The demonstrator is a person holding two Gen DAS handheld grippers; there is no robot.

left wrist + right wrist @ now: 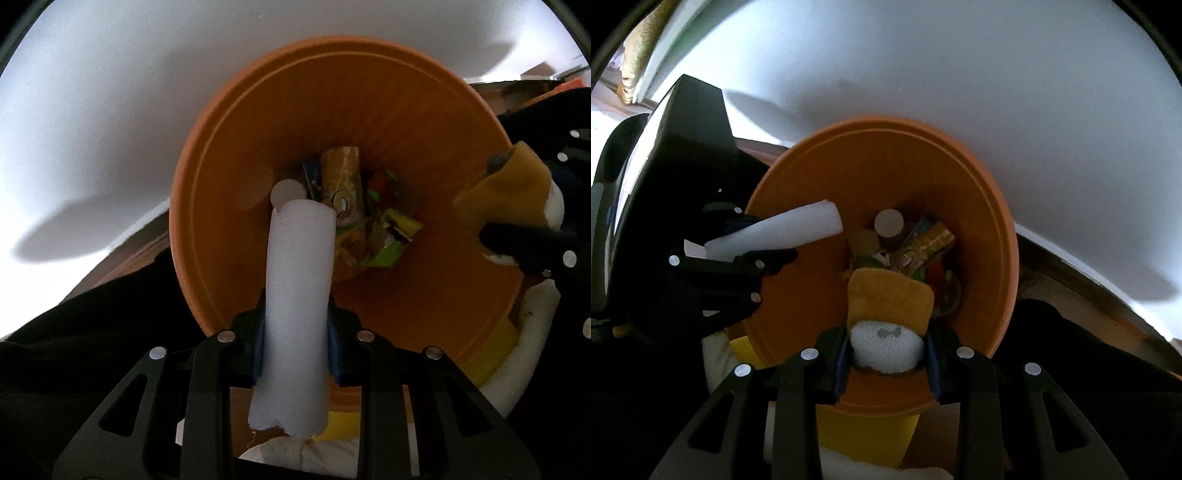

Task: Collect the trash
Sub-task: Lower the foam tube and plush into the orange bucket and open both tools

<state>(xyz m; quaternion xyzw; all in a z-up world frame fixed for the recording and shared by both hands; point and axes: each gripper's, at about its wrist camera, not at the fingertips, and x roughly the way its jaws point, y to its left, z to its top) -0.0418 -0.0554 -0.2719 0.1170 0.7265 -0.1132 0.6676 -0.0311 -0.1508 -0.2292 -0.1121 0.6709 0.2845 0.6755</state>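
Orange, smooth plastic forms the round bin [369, 110], its wide mouth seen from above on a pale surface [110, 92]. Crumpled wrappers [384, 229] in yellow and green, a glossy gold packet [340, 173] and a flat white disc [288, 192] lie at its bottom. The left tongs [295, 350] are clamped on a white roll [299, 295], a matte, soft-looking cylinder with a ragged near end, pointing down into the bin's mouth. The right tongs [886, 365] are clamped on a fuzzy white-and-mustard knitted piece [890, 314], held over the bin's near rim, the mustard cuff toward the trash.
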